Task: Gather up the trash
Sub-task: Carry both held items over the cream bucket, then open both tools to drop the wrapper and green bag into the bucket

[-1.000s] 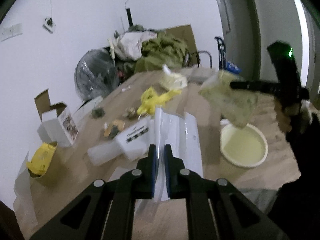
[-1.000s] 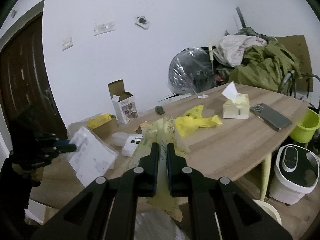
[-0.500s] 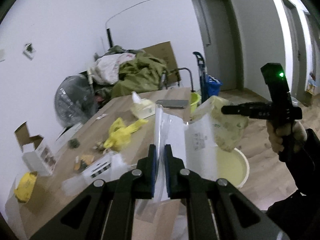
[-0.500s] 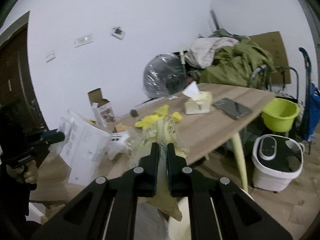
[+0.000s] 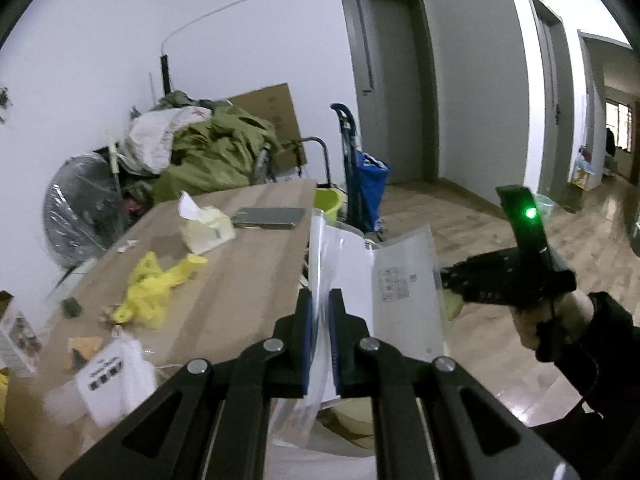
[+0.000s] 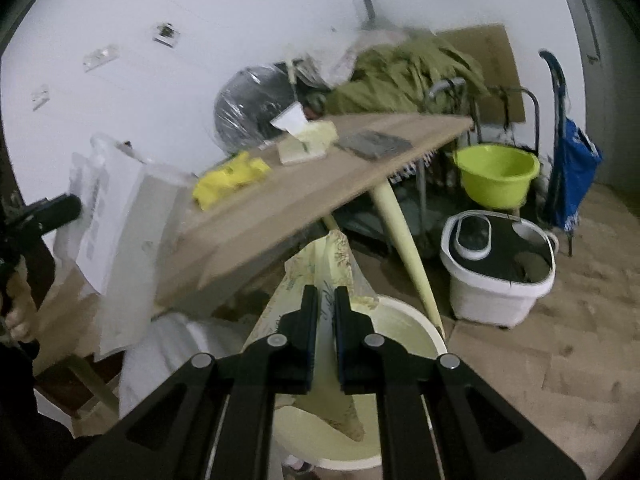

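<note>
My left gripper (image 5: 320, 300) is shut on a clear plastic sleeve with white paper (image 5: 400, 284), held past the table's edge; it also shows at the left of the right wrist view (image 6: 116, 216). My right gripper (image 6: 326, 296) is shut on a yellowish patterned wrapper (image 6: 320, 264) that hangs over a cream bucket (image 6: 404, 320) on the floor. In the left wrist view the right gripper (image 5: 452, 280) is at the right, with the wrapper (image 5: 452, 304) partly hidden behind the sleeve.
The wooden table (image 5: 248, 280) holds a yellow bag (image 5: 152, 292), a tissue pack (image 5: 204, 228), a phone (image 5: 268, 216), a white labelled packet (image 5: 112, 376) and small scraps. On the floor stand a green basin (image 6: 496, 172), a white appliance (image 6: 500, 264) and a blue cart (image 6: 572, 168).
Both grippers have swung right, off the table. The right gripper has dropped with its wrapper to just above the cream bucket. The left still holds the sleeve.
</note>
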### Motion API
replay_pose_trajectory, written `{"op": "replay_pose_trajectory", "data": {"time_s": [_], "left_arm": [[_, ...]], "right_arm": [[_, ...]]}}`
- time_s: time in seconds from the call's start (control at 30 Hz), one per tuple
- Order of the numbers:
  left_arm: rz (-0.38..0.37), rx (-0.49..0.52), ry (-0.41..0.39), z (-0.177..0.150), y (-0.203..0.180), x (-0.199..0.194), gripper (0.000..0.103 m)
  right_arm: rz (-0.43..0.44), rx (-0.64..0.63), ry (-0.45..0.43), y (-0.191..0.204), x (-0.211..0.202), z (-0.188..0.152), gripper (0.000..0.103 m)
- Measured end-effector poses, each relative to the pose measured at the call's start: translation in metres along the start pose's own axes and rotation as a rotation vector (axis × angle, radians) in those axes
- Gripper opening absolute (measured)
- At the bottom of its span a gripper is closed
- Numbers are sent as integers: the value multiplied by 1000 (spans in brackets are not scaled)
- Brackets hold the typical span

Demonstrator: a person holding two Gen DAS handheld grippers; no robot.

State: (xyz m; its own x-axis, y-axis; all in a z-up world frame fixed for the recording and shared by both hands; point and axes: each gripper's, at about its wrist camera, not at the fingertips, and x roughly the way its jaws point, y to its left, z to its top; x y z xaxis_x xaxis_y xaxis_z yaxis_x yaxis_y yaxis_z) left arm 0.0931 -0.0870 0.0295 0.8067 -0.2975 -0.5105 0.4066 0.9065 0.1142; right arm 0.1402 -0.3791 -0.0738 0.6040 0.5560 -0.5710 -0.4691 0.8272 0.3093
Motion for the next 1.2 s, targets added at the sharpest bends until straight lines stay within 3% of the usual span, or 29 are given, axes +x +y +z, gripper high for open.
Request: {"op": "replay_pose_trajectory", "data": {"time_s": [0.27, 0.4, 0.43, 0.7, 0.9, 1.2], "left_arm": [[-26, 18, 85, -12, -16, 42, 7], [-29, 25, 141, -22, -23, 67, 7], [-33, 18, 152, -25, -24, 72, 7], [-44, 18, 235, -43, -41, 110, 10], [-73, -42, 302, -56, -39, 141, 10], [-133, -72, 405, -74, -45, 167, 20]], "right_arm": [[-42, 77, 122, -26, 34, -35, 11], [-41, 100, 159, -35, 45, -45, 42], [-40, 106, 161, -37, 46, -47, 45], [-91, 129, 155, -56, 43, -45, 45], [-133, 134, 154, -65, 32, -42, 45], [-150, 113, 132, -59, 20, -30, 45]]}}
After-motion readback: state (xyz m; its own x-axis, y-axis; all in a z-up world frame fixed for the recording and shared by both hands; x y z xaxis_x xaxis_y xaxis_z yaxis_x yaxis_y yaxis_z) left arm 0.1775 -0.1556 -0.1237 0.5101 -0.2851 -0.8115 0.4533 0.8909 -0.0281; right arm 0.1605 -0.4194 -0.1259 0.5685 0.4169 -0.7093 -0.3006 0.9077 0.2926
